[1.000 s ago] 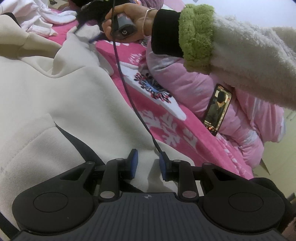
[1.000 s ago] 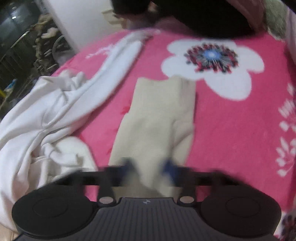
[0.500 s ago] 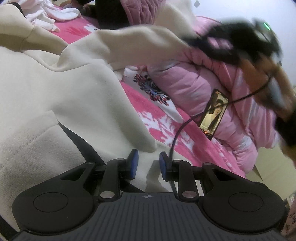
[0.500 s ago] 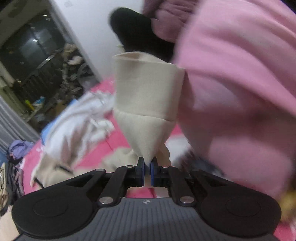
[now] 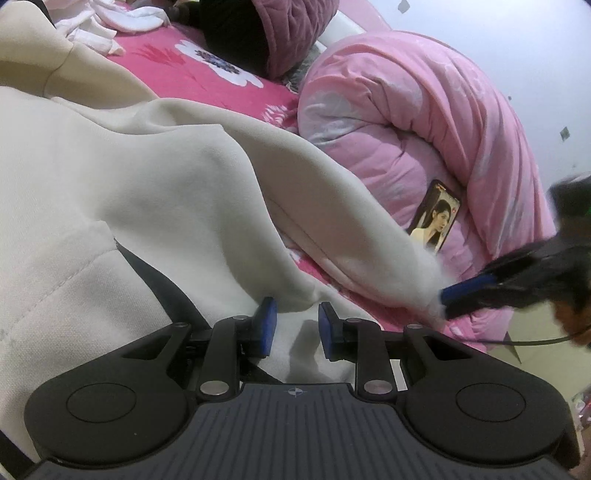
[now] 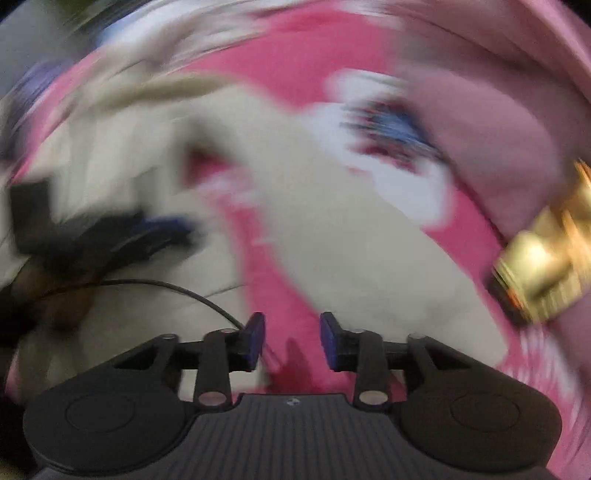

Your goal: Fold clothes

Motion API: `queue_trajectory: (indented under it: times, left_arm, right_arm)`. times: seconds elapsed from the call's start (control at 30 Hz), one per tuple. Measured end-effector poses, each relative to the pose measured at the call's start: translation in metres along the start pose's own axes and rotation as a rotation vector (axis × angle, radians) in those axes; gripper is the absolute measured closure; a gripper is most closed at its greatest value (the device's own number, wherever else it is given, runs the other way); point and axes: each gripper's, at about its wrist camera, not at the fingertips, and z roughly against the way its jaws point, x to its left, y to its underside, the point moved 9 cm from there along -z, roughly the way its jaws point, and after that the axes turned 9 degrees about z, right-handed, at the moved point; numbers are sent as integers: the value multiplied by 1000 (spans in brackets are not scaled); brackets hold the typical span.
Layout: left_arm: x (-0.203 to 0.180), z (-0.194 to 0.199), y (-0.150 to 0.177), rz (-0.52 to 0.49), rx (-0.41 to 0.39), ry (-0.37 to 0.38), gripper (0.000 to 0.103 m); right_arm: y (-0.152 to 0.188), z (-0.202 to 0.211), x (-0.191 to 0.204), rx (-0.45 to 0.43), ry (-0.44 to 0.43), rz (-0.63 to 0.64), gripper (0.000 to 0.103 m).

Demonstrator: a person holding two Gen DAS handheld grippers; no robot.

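A cream hoodie (image 5: 155, 206) lies spread over the pink flowered bed (image 5: 221, 88), filling most of the left wrist view. The left tongs (image 5: 293, 326) sit low over its body near the pocket; the blue pads stand a little apart with a fold of the cloth rising between them, and whether they pinch it cannot be told.

The hoodie's sleeve (image 5: 332, 206) stretches from the shoulder down toward the right of that view. Its cuff end is blurred where it meets the right tongs (image 5: 448, 301), whose blue pads lie at the cuff. In the right wrist view, heavily smeared, the right tongs (image 6: 291, 339) have just been opening; their pads stand clearly apart with nothing between them but the pink bed (image 6: 295, 74) below. The sleeve (image 6: 369, 251) lies just ahead and to the right of those pads, not pressed by them.

A rolled pink quilt (image 5: 424, 110) lies beyond the sleeve, with a lit phone (image 5: 436, 218) resting against it. White clothes (image 5: 110, 22) lie bunched at the far edge.
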Motion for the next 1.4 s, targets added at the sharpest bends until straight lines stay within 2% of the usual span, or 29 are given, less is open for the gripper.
queue_trajectory:
  times: [0.07,0.13,0.17,0.27,0.33,0.4,0.5,0.6,0.67,0.8,0.9,1.0,1.03,1.07,1.1,1.13,1.17,1.27,1.4]
  left_arm:
    - [0,0,0,0,-5,-2,78]
    - [-1,0,1,-1,-12,-5,78]
    - [-1,0,1,-3,-15,-7,78]
    - [-3,-1,2,-11,-22,-11,78]
    - [-3,-1,2,-16,-27,-12,78]
    - [-2,0,3,-22,-33,-11,78]
    - [-2,1,4,-29,-43,-10,78]
    - [-2,1,5,-28,-50,-2,78]
    - [-1,2,5,-23,-53,7,78]
    - [2,2,4,-6,-59,29,78]
    - [2,3,5,-2,-63,37,78]
    - [1,3,6,-4,-64,37,78]
    - [1,3,6,-4,-64,37,78]
    - [0,3,6,-4,-64,36,78]
    - [0,3,6,-5,-65,36,78]
    - [0,3,6,-5,-65,35,78]
    - [-1,3,6,-6,-65,34,78]
    - [0,5,5,0,-56,25,78]
    - [-1,4,2,38,-34,9,78]
  right_arm:
    - [-13,20,30,0,-73,184,60]
    - [-38,42,46,-89,-111,286,55]
    - [-56,50,48,-148,-129,284,50]
    - [-115,49,33,-314,-146,217,49]
    - [-152,22,21,-356,-114,210,50]
    - [-174,-14,5,-345,-94,204,53]
    - [-206,-82,-21,-276,-57,126,55]
    - [-225,-121,-38,-249,-87,34,55]
    - [-230,-130,-37,-259,-97,38,55]
    - [-228,-142,-21,-219,-124,134,56]
    - [-211,-151,-11,-154,-122,210,56]
    - [-199,-146,-9,-144,-135,224,58]
    - [-198,-144,-8,-156,-111,239,62]
    - [-197,-143,-7,-167,-86,254,73]
    - [-195,-141,-7,-179,-62,269,90]
    - [-194,-139,-6,-191,-37,284,95]
    - [-196,-136,-1,-214,-2,312,97]
    - [-206,-114,17,-329,210,523,98]
    - [-233,-101,26,-395,396,759,98]
